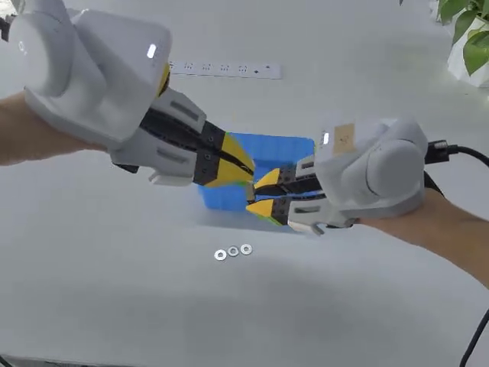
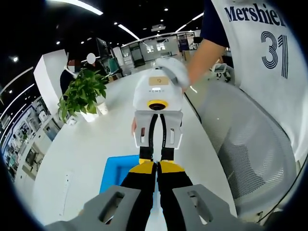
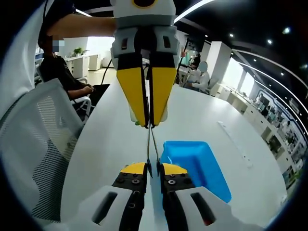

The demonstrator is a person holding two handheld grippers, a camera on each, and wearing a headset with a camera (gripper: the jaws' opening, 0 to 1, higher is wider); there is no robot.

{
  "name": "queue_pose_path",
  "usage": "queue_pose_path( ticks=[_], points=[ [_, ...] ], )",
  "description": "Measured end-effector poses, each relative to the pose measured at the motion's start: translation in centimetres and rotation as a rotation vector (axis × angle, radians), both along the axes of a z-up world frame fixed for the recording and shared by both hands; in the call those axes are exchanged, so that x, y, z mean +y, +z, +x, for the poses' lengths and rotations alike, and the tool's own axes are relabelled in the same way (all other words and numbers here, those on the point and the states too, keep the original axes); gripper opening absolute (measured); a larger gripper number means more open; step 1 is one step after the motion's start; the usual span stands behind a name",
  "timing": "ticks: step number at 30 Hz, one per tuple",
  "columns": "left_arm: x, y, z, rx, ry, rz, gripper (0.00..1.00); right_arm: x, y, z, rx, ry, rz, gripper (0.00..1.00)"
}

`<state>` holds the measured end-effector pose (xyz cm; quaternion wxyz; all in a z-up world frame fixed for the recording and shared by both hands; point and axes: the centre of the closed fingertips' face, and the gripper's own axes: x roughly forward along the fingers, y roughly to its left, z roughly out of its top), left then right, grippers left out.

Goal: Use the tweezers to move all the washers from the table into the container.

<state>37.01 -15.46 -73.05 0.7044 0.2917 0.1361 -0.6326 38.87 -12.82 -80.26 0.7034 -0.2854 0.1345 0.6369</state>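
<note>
1. The right gripper (image 3: 153, 169) has its yellow-tipped jaws drawn in close, with only a narrow gap between them. In the right gripper view, the lower end of the tweezers (image 3: 150, 144) sits in that gap, and the jaws appear to pinch it.
2. The left gripper (image 3: 148, 122) faces it tip to tip. Its long yellow jaws are pressed together on the upper end of the tweezers, so the two thin prongs span the short gap between the grippers.
3. In the head view the left gripper comes in from the upper left and the right gripper from the right. Their tips meet just above the near edge of the blue container (image 1: 284, 147).
4. The container is an open rectangular tray on the white desk (image 1: 114, 267), right under and behind the gripper tips.
5. Three small metal washers (image 1: 233, 251) lie on the desk in a short row, touching or nearly touching. They are just in front of the container and outside it.
6. A white power strip (image 1: 225, 69) lies on the far side of the desk.
7. A potted plant (image 1: 467, 34) stands at the far right corner.
8. A mesh-backed chair (image 3: 33, 144) shows beside the desk in the right gripper view.
</note>
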Motion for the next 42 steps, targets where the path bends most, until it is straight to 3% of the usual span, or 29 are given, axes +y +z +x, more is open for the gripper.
queue_pose_path(
  ticks=[6, 15, 26, 42],
  points=[
    [0.1, -1.2, -1.3, 0.034, 0.017, -0.015, 0.05, 0.2, -1.0, -1.3, 0.018, 0.023, -0.017, 0.12],
    [0.5, -2.9, -2.3, 0.083, 0.032, -0.019, 0.05, 0.6, -2.8, -2.7, 0.055, 0.048, -0.036, 0.12],
    [0.4, -3.7, -1.6, 0.107, 0.054, -0.057, 0.05, 0.7, -3.6, -2.5, 0.088, 0.030, -0.030, 0.11],
    [0.2, -4.7, -1.0, 0.139, 0.045, -0.064, 0.05, 0.2, -4.5, -2.3, 0.115, 0.013, -0.036, 0.11]
  ],
)
